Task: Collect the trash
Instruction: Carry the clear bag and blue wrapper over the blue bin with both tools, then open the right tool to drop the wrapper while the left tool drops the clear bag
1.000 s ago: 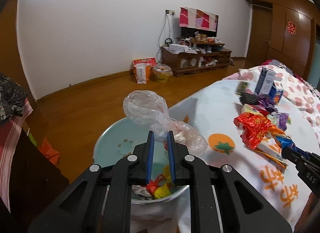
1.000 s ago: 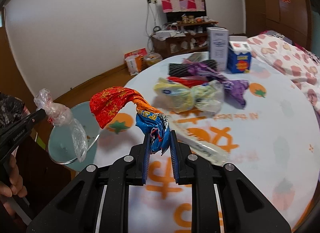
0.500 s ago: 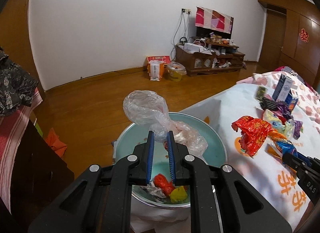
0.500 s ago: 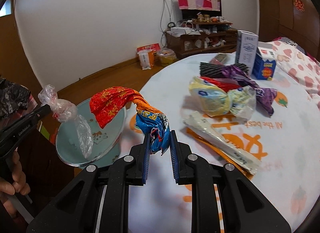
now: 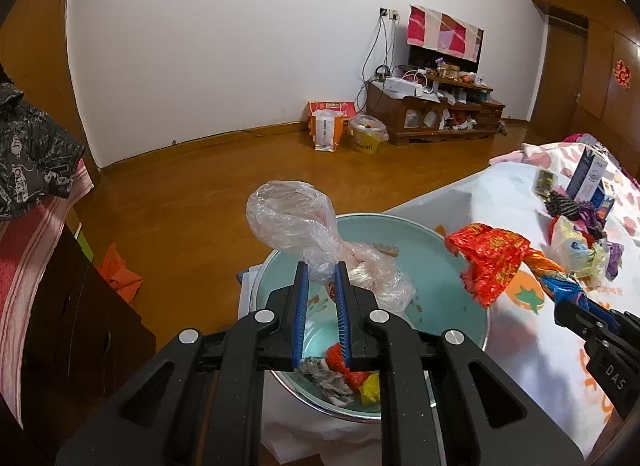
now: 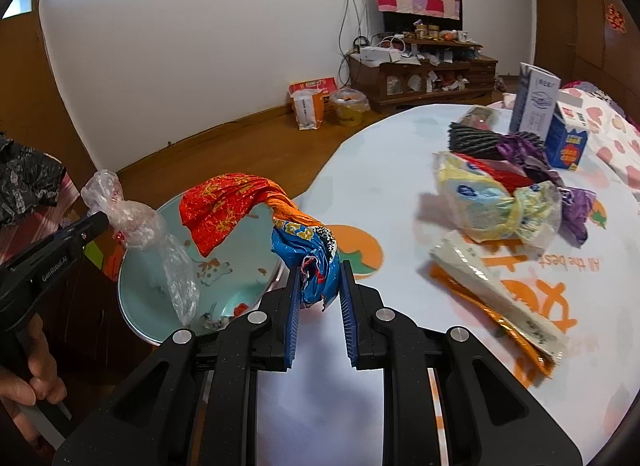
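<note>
The left gripper (image 5: 320, 278), clamped on a clear bag (image 5: 292, 221), hangs over the basin (image 5: 448, 262), so only a release remains. The right gripper (image 6: 318, 282), pinching a foil wrapper (image 6: 232, 205), sits right of the basin at the table (image 6: 384, 153) edge; the wrapper's long axis points left, its red end over the rim, with open room in the basin

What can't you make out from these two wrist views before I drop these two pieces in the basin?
- Basin near rim and part of the trash inside: left wrist view, hidden behind the left gripper.
- What the basin stands on: both views, covered by the gripper bodies.
- Print on the blue carton: right wrist view, too small.
- Table's near edge: cut off by the frame.
</note>
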Tool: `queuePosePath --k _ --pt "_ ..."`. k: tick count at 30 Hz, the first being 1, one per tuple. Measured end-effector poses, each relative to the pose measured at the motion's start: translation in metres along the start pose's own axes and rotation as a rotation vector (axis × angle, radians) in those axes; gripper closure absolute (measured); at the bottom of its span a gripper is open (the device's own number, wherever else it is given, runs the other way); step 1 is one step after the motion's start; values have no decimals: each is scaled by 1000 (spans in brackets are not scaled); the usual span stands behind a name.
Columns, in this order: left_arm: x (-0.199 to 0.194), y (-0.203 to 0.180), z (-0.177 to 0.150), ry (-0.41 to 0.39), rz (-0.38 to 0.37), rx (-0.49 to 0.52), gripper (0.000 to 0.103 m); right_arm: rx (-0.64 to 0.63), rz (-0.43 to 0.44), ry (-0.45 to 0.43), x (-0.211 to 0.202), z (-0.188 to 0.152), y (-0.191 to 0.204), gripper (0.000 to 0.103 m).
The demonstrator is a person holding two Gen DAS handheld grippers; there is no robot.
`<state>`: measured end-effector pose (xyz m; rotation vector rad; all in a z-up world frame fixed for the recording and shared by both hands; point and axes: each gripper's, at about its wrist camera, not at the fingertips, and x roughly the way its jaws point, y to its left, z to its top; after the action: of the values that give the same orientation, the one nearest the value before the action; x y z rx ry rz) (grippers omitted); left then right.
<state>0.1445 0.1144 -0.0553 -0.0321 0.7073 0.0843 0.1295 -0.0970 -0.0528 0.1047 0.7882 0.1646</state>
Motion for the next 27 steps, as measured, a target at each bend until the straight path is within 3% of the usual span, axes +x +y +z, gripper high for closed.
queuePosePath --k 22,27 --pt "30 4 -12 95 24 56 89 -66 47 56 59 8 52 82" --pt "33 6 -11 113 39 55 83 -76 79 73 71 7 54 73"
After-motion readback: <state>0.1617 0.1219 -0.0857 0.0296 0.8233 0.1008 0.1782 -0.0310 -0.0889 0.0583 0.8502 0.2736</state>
